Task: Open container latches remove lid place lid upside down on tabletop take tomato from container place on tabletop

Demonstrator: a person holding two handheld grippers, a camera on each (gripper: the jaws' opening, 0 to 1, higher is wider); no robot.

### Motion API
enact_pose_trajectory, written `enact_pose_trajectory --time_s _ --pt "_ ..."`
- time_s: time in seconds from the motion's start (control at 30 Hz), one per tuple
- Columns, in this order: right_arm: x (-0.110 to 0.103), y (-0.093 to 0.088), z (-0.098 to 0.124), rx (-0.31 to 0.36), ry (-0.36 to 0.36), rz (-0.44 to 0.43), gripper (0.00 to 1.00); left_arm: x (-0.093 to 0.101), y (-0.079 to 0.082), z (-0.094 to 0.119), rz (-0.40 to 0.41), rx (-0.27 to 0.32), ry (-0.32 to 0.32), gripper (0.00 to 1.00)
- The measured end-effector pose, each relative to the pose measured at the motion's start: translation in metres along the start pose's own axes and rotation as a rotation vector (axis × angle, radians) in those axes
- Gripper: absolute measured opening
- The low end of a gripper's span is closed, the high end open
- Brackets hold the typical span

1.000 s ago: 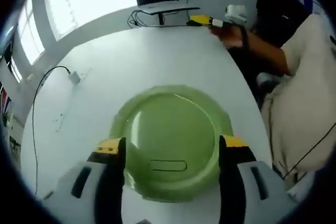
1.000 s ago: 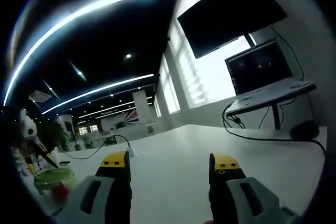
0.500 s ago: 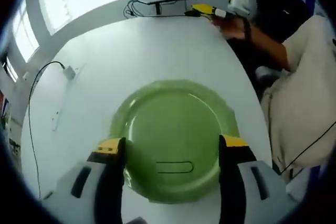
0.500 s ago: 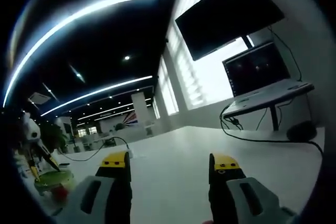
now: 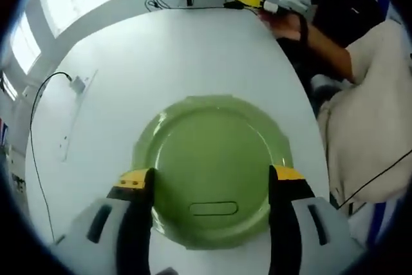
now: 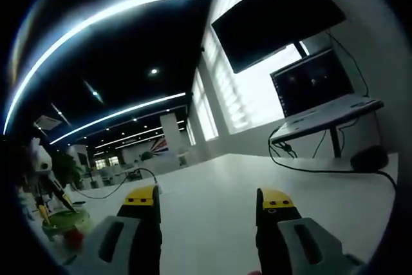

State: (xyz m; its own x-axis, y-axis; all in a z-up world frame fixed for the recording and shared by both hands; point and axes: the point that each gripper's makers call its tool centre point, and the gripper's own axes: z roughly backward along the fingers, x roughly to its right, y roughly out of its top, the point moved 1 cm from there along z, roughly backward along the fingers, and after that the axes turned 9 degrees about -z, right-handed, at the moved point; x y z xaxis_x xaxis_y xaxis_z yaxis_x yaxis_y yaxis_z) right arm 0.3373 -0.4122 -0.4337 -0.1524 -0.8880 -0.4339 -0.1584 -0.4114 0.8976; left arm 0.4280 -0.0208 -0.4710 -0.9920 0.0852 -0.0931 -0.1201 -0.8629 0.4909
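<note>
The lid is seen between the wide left tongs, over the worktop. Unflipped, it could be set down wrongly. The right tongs are wide, empty; the container lies far left.

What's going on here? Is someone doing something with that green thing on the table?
A person holds a two-jaw gripper in each hand at a white table. The left gripper hangs over a round green lid, its jaws open on either side of it; whether they touch it is unclear. In the right gripper view, the lid sits on a container with something red inside. The right gripper is held apart, open and empty, pointing across the table toward a laptop on a stand.
</note>
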Motion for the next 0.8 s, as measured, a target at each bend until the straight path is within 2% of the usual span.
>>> enact_pose_trajectory --time_s 0.23,0.43,0.73,0.8 --pt "-0.001 -0.016 -0.001 -0.029 0.003 -0.043 0.53 -0.012 -0.008 0.003 0.004 -0.021 0.003 0.64" --pt "-0.001 -0.022 -0.002 -0.035 0.006 -0.154 0.53 -0.018 -0.013 0.006 0.002 -0.064 -0.005 0.63" --pt "-0.002 -0.026 -0.003 -0.045 0.006 -0.166 0.54 -0.025 -0.022 0.010 -0.006 -0.126 -0.016 0.63" --pt "-0.002 -0.024 -0.003 -0.042 0.007 -0.166 0.54 0.028 0.008 -0.005 -0.009 -0.130 -0.011 0.63"
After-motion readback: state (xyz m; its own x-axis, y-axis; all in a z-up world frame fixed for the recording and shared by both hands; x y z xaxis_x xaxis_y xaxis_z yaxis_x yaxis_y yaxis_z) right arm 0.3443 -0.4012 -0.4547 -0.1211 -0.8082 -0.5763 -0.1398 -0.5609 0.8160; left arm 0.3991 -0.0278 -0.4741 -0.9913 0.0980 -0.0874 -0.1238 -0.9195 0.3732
